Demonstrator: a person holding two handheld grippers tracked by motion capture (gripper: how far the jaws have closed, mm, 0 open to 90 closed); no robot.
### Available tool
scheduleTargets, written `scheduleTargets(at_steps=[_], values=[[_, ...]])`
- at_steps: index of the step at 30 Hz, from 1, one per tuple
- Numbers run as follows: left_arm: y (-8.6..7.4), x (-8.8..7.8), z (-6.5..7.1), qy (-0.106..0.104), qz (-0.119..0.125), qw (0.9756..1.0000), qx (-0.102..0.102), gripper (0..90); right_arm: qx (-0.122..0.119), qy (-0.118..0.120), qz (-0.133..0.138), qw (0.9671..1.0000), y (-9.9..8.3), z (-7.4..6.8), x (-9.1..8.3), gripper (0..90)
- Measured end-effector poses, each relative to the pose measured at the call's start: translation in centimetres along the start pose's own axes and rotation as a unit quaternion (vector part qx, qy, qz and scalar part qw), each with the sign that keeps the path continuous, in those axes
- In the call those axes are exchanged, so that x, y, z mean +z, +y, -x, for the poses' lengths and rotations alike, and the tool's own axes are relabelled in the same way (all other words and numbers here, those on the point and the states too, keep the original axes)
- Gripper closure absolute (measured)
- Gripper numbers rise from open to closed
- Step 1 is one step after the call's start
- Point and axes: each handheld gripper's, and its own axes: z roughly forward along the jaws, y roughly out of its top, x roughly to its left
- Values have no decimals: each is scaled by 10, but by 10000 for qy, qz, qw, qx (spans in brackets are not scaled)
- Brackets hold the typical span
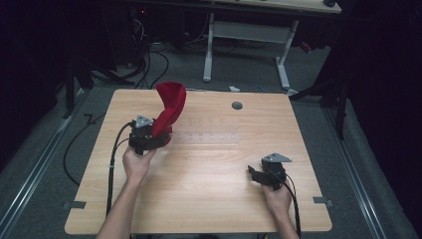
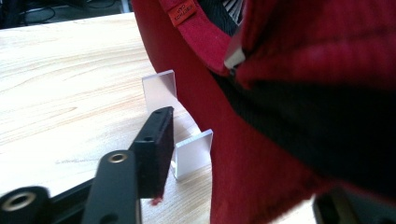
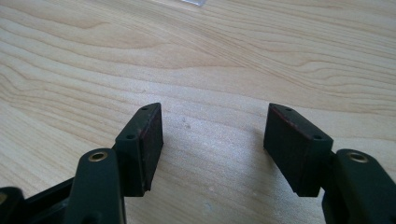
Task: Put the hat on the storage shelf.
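Tabletop (image 1: 209, 164) first: light wood, filling the middle of the high view, mostly bare.

Red cap (image 1: 169, 107) next, upper left of the tabletop in the high view. It stands up off the wood, held by its lower edge, with the rest curling upward. In the left gripper view it takes the whole right half of the frame: red cloth, dark lining, a small orange tag at top centre.

Clear acrylic rack (image 1: 206, 137), a flat transparent piece just right of the cap, centre of the high view. Hard to read there. In the left gripper view two upright clear tabs (image 2: 192, 154) show at centre, with the cap's edge curving right beside them. I can't tell if the cloth touches them.

Left gripper (image 1: 148, 137): I have it clamped on the cap. One jaw is plain at lower left of its own view; the other sits behind the cloth at lower right.

Right gripper (image 1: 261, 174), lower right of the high view: jaws spread wide, nothing between them, just bare wood grain in its own view. It sits low over the tabletop, well apart from the cap.

Progress, as I judge it: the pick is done and the cap is at the rack. Still to do: seat it on the tabs and let go. The right gripper isn't in play yet.
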Motion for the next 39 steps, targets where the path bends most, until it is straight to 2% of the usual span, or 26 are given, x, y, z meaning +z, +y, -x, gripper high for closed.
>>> scheduleTargets(at_steps=[12,27,39], values=[[1,-15,6,-59,-18,9999,156,364,1,0,0,10000,0,0,0,378],[4,-34,9,-108,51,9999,117,354,0,0,0,10000,0,0,0,376],[8,-49,16,-174,71,9997,183,355,5,-4,0,10000,0,0,0,376]])
